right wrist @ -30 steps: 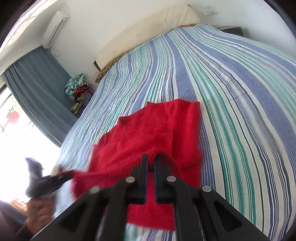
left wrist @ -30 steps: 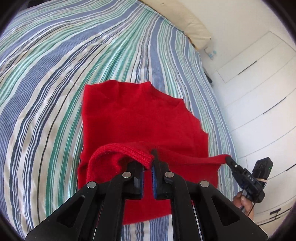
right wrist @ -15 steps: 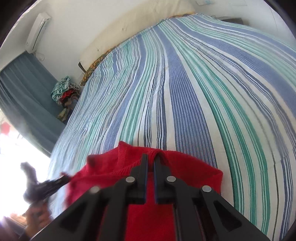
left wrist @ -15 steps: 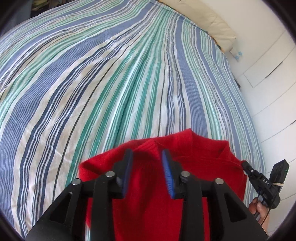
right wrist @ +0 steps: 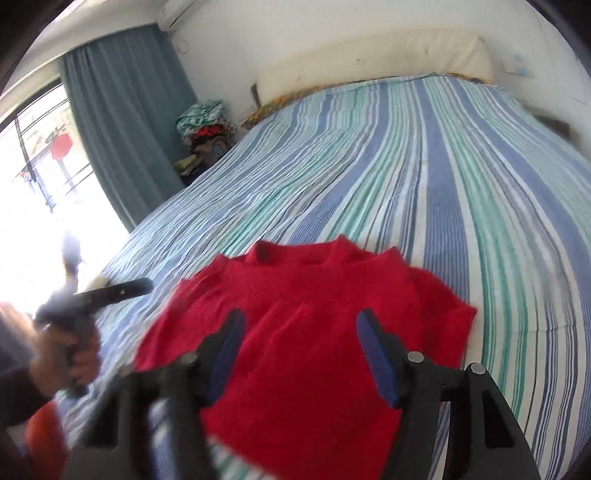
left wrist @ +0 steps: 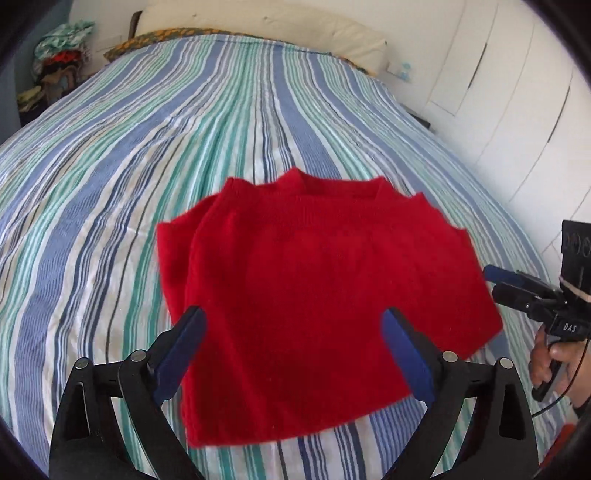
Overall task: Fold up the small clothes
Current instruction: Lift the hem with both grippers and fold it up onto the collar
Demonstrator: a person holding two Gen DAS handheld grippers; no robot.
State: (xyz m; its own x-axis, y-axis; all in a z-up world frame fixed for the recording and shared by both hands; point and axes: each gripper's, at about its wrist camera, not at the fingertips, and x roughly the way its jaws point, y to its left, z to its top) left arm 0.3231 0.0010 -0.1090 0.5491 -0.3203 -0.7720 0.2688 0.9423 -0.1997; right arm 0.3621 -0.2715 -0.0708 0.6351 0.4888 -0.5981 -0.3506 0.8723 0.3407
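Note:
A red knitted sweater (left wrist: 325,280) lies folded on the striped bed cover (left wrist: 184,129), its collar toward the pillows. My left gripper (left wrist: 293,314) hovers over the sweater's near half. Its jaws are opening wide, with no cloth pinched between the blue pads. In the right wrist view the same sweater (right wrist: 314,332) lies under my right gripper (right wrist: 301,317), whose jaws are also opening and grip nothing. From the left wrist view the right gripper (left wrist: 495,280) sits just off the sweater's right edge. The left gripper (right wrist: 146,285) shows blurred at the sweater's left.
A cream headboard cushion (left wrist: 258,22) closes the far end of the bed. A pile of clothes (right wrist: 203,125) sits by the grey-blue curtain (right wrist: 125,110) and bright window. White wardrobe doors (left wrist: 517,92) line the right side. A hand (left wrist: 550,358) holds the right gripper's handle.
Both grippers were shut on the sweater's red hem and carried it over toward the collar. Now both have let go, opened and drawn back, and the sweater lies folded.

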